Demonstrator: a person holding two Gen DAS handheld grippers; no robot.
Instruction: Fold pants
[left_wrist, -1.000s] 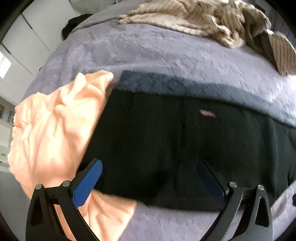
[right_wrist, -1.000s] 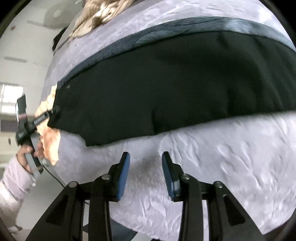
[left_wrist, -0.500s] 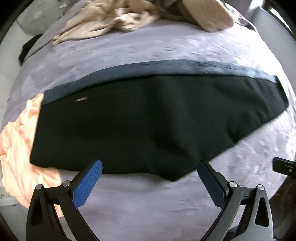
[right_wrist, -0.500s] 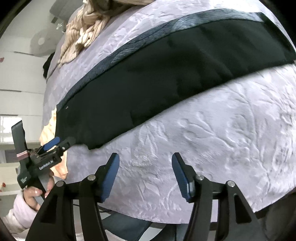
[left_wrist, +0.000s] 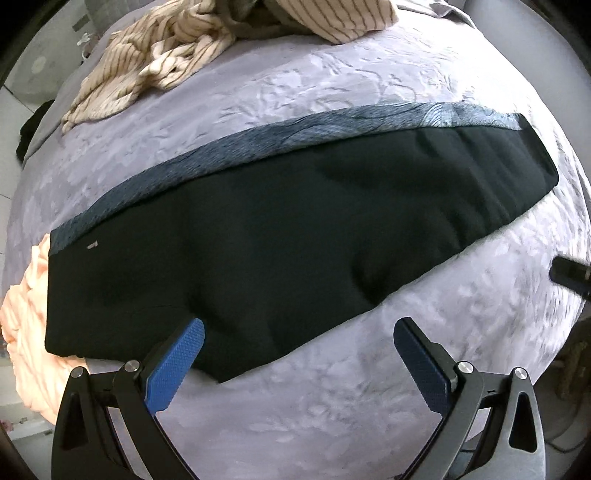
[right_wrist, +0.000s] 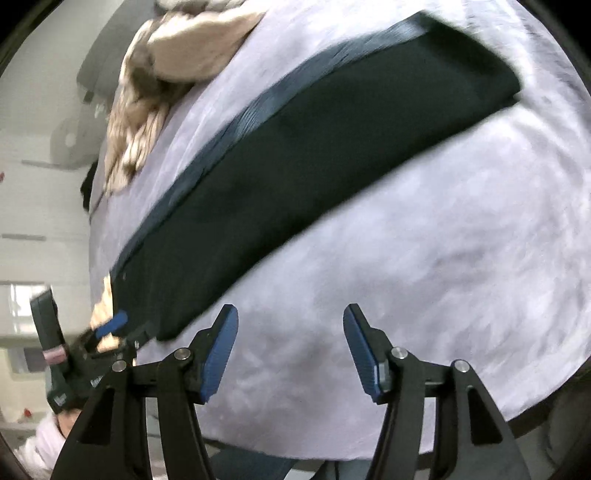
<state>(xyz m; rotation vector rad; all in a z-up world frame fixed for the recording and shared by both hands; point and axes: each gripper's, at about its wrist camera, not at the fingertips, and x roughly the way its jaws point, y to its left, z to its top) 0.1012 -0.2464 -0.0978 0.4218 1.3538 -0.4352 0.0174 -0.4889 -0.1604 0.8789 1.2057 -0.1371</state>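
The black pants (left_wrist: 280, 236) lie flat across the lilac bed, folded lengthwise, with a blue-grey patterned strip (left_wrist: 258, 147) along their far edge. Their leg end is at the right (left_wrist: 532, 173) and their waist end at the left. My left gripper (left_wrist: 297, 341) is open and empty, held above the near edge of the pants. My right gripper (right_wrist: 290, 325) is open and empty over the bare bedcover, nearer than the pants (right_wrist: 314, 158). The left gripper also shows at the lower left of the right wrist view (right_wrist: 110, 330), by the waist end.
A peach garment (left_wrist: 26, 325) lies under the waist end at the left. A heap of cream striped clothes (left_wrist: 192, 48) sits at the far side of the bed (left_wrist: 424, 362). The bed's near edge drops off below both grippers. White cupboards stand to the left.
My left gripper has drawn back from the waist end and turned right, so the whole pants show. My right gripper has opened from nearly shut to wide and swung.
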